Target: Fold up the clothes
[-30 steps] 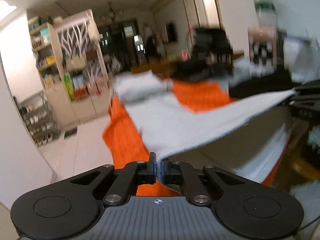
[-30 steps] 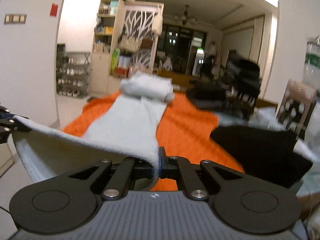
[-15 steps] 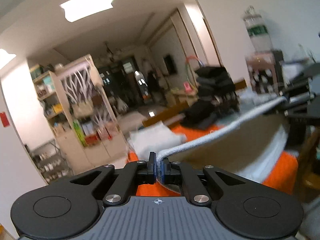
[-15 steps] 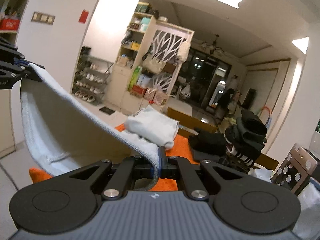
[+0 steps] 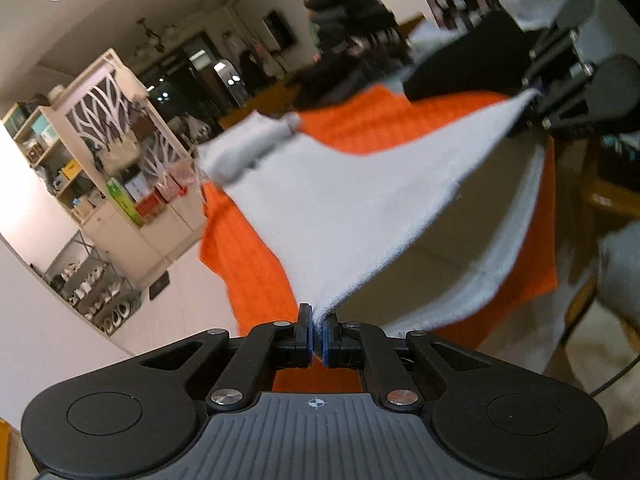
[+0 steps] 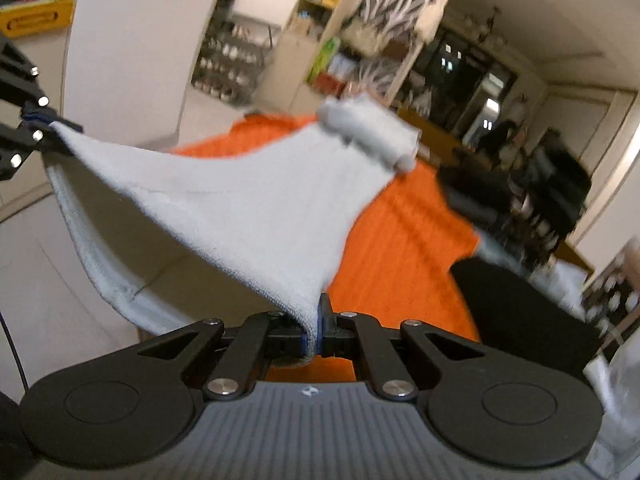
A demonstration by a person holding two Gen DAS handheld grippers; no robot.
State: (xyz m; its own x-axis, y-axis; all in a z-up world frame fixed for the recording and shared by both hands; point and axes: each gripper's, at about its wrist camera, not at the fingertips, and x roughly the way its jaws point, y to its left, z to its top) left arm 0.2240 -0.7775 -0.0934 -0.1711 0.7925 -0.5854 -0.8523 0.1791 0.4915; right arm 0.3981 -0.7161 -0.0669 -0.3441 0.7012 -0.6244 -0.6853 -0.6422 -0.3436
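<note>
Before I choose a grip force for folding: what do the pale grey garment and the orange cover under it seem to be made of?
The pale grey garment looks like soft fleece or terry knit: matte, slightly fuzzy, with a stitched hem, draping between the left gripper and right gripper. The orange cover looks like a thick ribbed or quilted textile, matte with parallel ridges. Motion blur leaves the fibres uncertain.

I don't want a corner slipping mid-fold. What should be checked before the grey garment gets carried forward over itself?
1. Left gripper clamped on a corner of the grey garment: ok, cloth sits between the pads.
2. Right gripper clamped on the other corner: ok.
3. Held edge taut between the grippers: ok, it runs nearly straight.
4. Far end resting on the orange cloth: ok, but it lies bunched, not flat.
5. Landing area free of the black garment: cannot tell, it lies close beside the path.
6. Lower layer hanging evenly: cannot tell, blurred.
</note>
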